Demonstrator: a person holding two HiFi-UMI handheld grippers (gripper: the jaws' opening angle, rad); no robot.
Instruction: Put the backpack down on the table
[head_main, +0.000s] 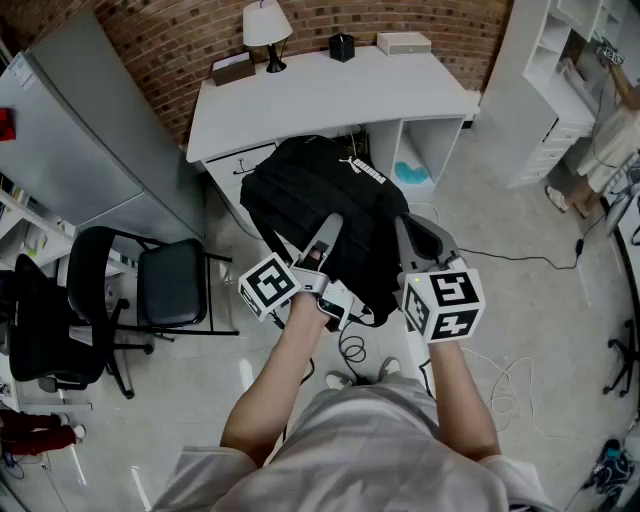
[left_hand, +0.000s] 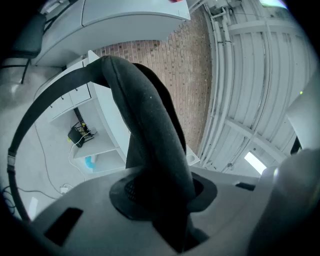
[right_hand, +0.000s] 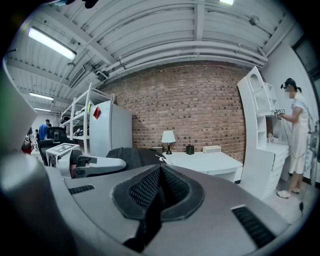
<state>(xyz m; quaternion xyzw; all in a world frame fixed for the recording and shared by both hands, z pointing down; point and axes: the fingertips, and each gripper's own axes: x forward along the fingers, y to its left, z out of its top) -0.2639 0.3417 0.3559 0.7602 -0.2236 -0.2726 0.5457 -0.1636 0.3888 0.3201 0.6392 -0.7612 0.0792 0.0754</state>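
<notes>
We hold the black backpack (head_main: 310, 200) up between both claws, in front of the white table (head_main: 330, 95) and clear of the tiled floor (head_main: 520, 300); it isn't resting on the tabletop. From above, its far edge covers the open space under the table's front edge. The left claw (head_main: 333, 224) has its jaws closed round a thick padded strap (left_hand: 145, 125) of the backpack, which fills the gap between the pads and arches up and away from them. The right claw (head_main: 408, 226) reaches the bag's right side. Its jaws are drawn together and seem to pinch a thin piece of black material, though in that dark slit we can't be sure. A lamp (head_main: 266, 28) and a small dark box (head_main: 342, 46) stand at the back of the table. A black chair (head_main: 170, 285) sits to the left.
</notes>
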